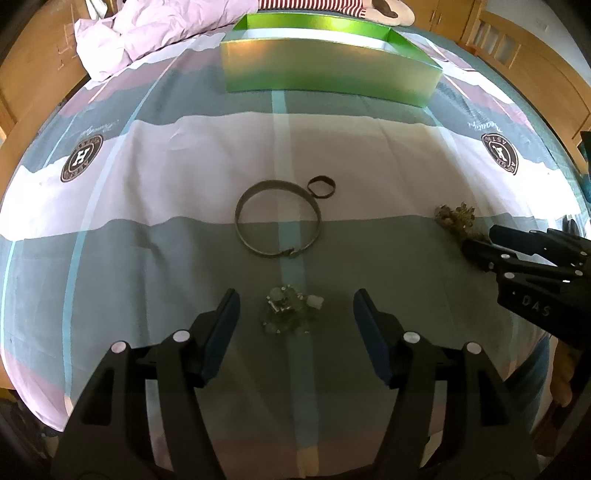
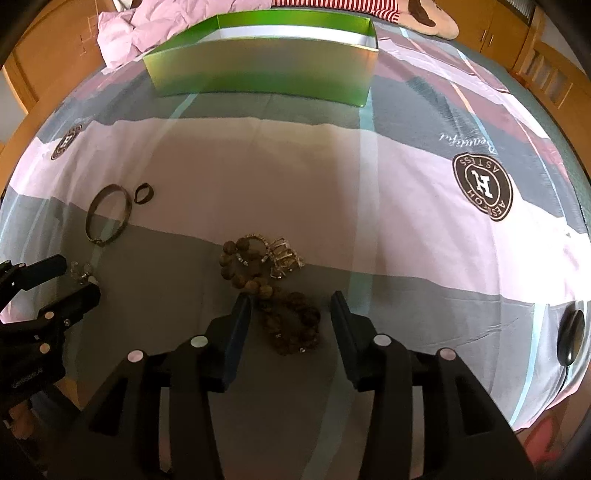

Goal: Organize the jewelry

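Jewelry lies on a bed sheet. In the left wrist view my left gripper is open, its fingers either side of a clear green bead bracelet. Beyond it lie a metal bangle and a small ring. In the right wrist view my right gripper is open around a brown bead bracelet. Just beyond it lie larger wooden beads and a silver piece. An open green box stands at the far side; it also shows in the right wrist view.
A crumpled pink quilt and a plush toy lie behind the box. Wooden furniture surrounds the bed. A dark round object sits at the bed's right edge.
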A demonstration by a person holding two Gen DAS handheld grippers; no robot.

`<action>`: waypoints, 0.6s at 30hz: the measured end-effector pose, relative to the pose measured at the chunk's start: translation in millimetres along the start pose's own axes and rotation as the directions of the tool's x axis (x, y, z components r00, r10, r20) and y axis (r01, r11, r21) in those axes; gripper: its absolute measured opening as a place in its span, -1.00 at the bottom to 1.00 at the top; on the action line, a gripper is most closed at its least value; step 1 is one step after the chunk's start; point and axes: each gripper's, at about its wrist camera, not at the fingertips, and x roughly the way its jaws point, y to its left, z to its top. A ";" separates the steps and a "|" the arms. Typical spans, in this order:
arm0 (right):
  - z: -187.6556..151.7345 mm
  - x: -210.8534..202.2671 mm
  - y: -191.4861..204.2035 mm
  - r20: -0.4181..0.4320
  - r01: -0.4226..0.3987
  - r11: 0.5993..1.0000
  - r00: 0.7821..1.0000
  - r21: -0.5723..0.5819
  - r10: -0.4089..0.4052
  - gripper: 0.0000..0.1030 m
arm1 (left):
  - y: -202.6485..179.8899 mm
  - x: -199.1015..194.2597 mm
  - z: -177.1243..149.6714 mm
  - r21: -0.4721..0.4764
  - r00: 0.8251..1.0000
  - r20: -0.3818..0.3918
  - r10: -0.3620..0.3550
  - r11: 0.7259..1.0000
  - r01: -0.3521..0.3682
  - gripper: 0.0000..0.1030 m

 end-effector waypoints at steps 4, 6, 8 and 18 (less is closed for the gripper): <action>0.4 2.3 -0.3 -0.001 0.001 1.000 1.000 0.004 -0.001 -0.13 | 1.4 4.3 -1.2 -0.004 1.000 -0.014 0.005 1.000 -0.005 0.24; 1.0 2.6 -0.2 0.000 0.005 1.000 1.000 0.002 -0.005 -0.13 | 0.7 6.2 -1.5 -0.002 1.000 -0.019 0.010 1.000 -0.010 0.24; 0.9 3.0 0.5 0.001 0.008 1.000 1.000 0.000 -0.008 -0.13 | -0.4 7.8 -2.0 0.002 1.000 -0.023 0.012 1.000 -0.012 0.24; -1.3 3.8 2.4 0.005 0.015 1.000 1.000 -0.004 -0.015 -0.13 | -3.4 11.8 -3.2 0.010 0.999 -0.033 0.014 1.000 -0.014 0.31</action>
